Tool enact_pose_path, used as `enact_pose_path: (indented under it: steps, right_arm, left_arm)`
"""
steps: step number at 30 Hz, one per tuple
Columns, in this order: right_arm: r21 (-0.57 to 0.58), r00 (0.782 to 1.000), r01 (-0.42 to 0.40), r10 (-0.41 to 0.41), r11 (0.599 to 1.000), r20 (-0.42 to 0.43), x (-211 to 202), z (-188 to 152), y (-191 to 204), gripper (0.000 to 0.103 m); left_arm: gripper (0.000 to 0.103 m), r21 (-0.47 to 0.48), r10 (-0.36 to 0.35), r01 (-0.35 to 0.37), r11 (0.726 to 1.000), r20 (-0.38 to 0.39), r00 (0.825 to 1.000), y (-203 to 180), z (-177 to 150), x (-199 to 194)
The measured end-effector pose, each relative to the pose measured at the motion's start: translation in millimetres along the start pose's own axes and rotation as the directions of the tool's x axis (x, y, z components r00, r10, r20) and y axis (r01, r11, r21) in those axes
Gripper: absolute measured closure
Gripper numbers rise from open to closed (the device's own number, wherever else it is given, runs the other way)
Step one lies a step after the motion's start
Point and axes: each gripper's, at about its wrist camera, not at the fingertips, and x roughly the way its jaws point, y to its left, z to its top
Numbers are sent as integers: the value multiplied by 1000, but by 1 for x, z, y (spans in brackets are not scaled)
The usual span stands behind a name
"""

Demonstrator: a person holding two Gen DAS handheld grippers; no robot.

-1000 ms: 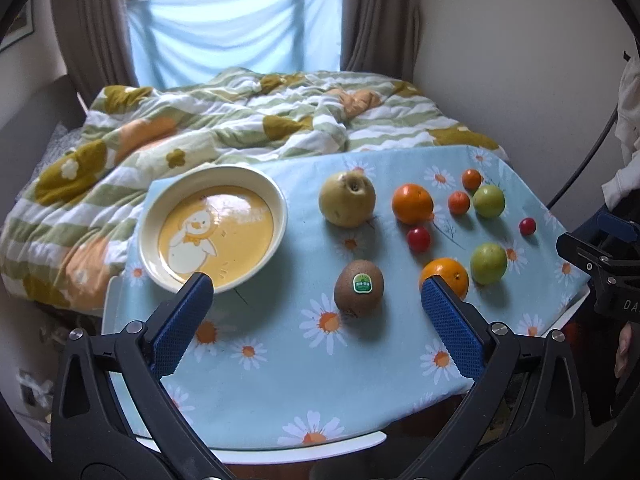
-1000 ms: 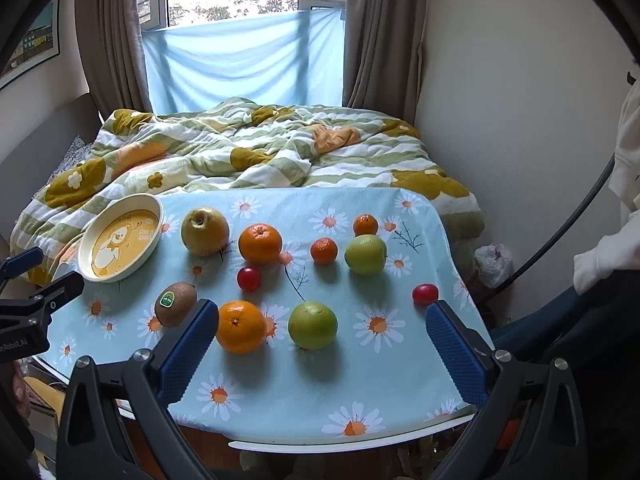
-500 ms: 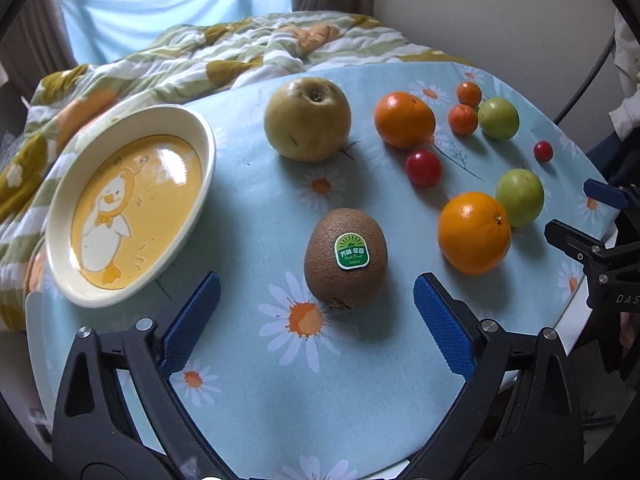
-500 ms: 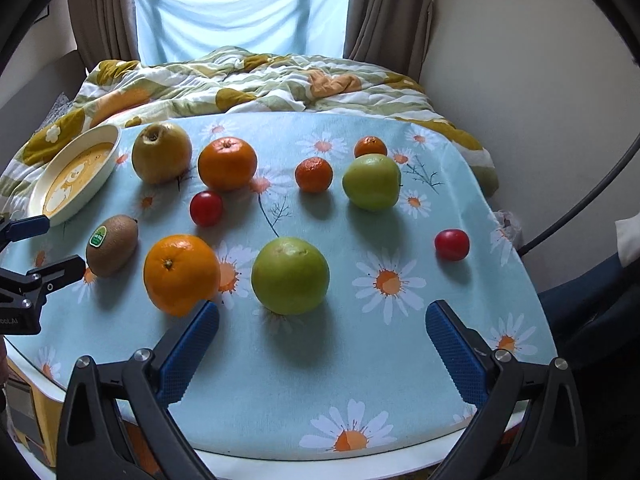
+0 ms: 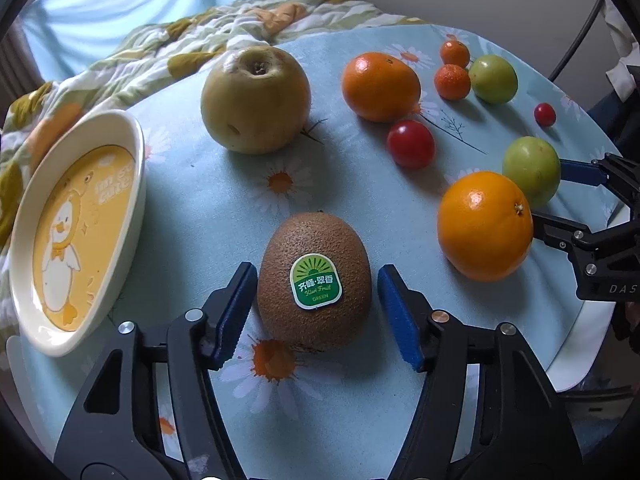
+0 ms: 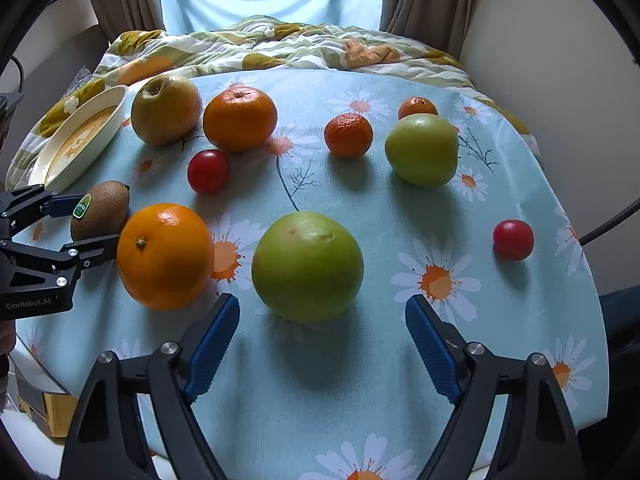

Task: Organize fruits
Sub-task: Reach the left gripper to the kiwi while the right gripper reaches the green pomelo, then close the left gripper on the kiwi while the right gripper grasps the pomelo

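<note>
Evidently aiming to grasp, the left gripper (image 5: 316, 312) straddles the kiwi (image 5: 314, 280) — fingers spread, not yet pinching — while the right gripper (image 6: 322, 340) gapes before the green fruit (image 6: 307, 266).

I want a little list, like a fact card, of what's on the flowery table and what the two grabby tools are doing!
plate: cream duck plate, nothing on it
kiwi: kiwi between the left tool fingers, small gaps both sides
green fruit: near green fruit just ahead of the open right tool
oranges: near orange beside the kiwi
cherry tomatoes: two; one sits apart on the right
cloth: blue daisy tablecloth
</note>
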Motion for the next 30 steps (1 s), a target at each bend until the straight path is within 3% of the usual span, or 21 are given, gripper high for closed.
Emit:
enact_pose_path:
  steps: [5,16,20,30]
  right_arm:
    - [-5,999,-33,33,999,-15,6,1,2,32]
    - [-37,998,-51,51,998,-23,14,11,3,43]
    - [-59,999,-38,37,997,-20,15,16,3,53]
    - [-88,999,-42,43,995,9,-6,28,-4,53]
  left_arm:
    - [47,-2,6,-6,1000,-2,1000,-1,1,-2]
    - [49,-32,22,-23,999,-17,1000,1,-1,-3]
    - [50,-56,32,-33,998,-16,999,1,-3,-5]
    - [52,-190,52,-45,981,34,998,10,-5,-31]
